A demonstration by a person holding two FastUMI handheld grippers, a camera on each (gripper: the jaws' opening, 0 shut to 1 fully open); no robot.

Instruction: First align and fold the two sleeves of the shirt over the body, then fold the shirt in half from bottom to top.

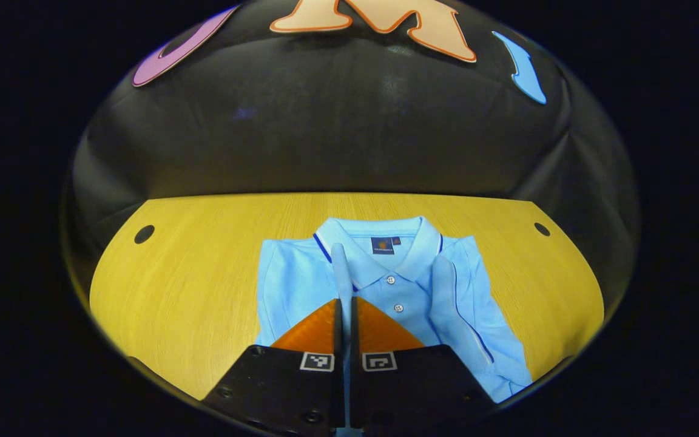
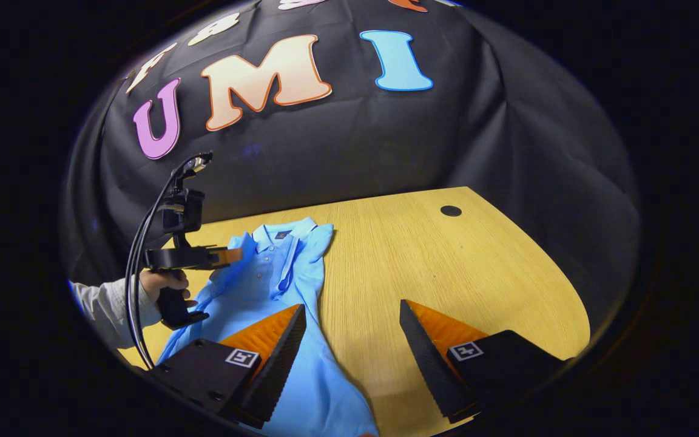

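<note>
A light blue polo shirt [image 1: 301, 279] lies face up on the yellow wooden table [image 1: 192, 279], collar toward the far wall. One sleeve [image 1: 449, 297] is folded over the body on the right in the left gripper view. My left gripper [image 1: 346, 300] is shut on the other sleeve [image 1: 338, 267], which stands up as a thin fold between its fingers. The right gripper view shows that left gripper [image 2: 231, 255] in a hand, lifting shirt [image 2: 276, 267] fabric. My right gripper [image 2: 352, 306] is open over the shirt's lower edge, one finger above cloth, the other above bare table.
The table [image 2: 434, 267] has small round dark holes [image 1: 144, 233] [image 1: 542, 229] near its far corners, and one hole [image 2: 451, 210] in the right gripper view. Black cloth walls the booth behind the table. A person's sleeve and hand [image 2: 161, 282] hold the left gripper with its cables.
</note>
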